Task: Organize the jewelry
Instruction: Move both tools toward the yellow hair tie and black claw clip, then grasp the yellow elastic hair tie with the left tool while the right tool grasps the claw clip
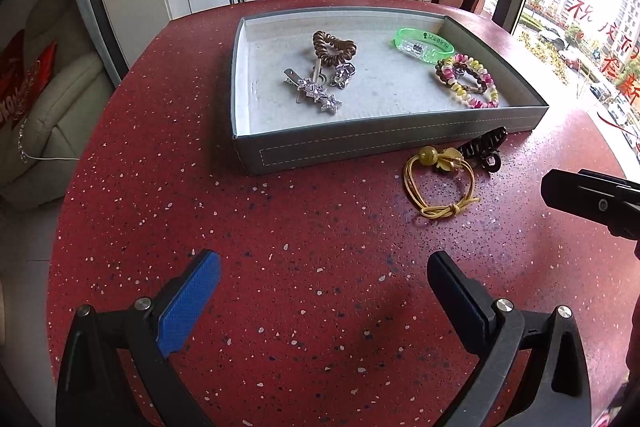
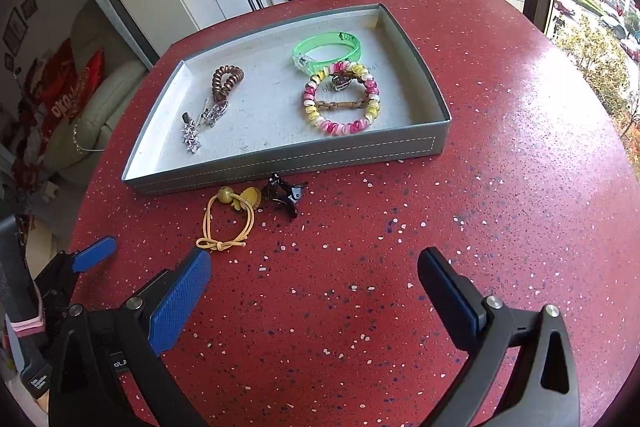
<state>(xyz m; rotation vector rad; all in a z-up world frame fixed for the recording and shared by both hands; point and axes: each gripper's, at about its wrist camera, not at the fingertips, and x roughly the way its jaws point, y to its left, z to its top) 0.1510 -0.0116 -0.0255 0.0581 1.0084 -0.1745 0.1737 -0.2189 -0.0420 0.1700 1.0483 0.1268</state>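
A red surface [image 2: 500, 155] flecked with white and dark chips carries a shallow grey tray [image 2: 288, 161] with pale stitching along its front wall, set toward the far side. Two pieces lie directly on the surface just in front of the tray: a yellow elastic hair tie [image 2: 228, 223] with a bead and a knotted end, and a black claw clip [image 2: 286, 195] touching the tie's beaded end and sitting close against the tray's front wall. The near half of the surface is bare.
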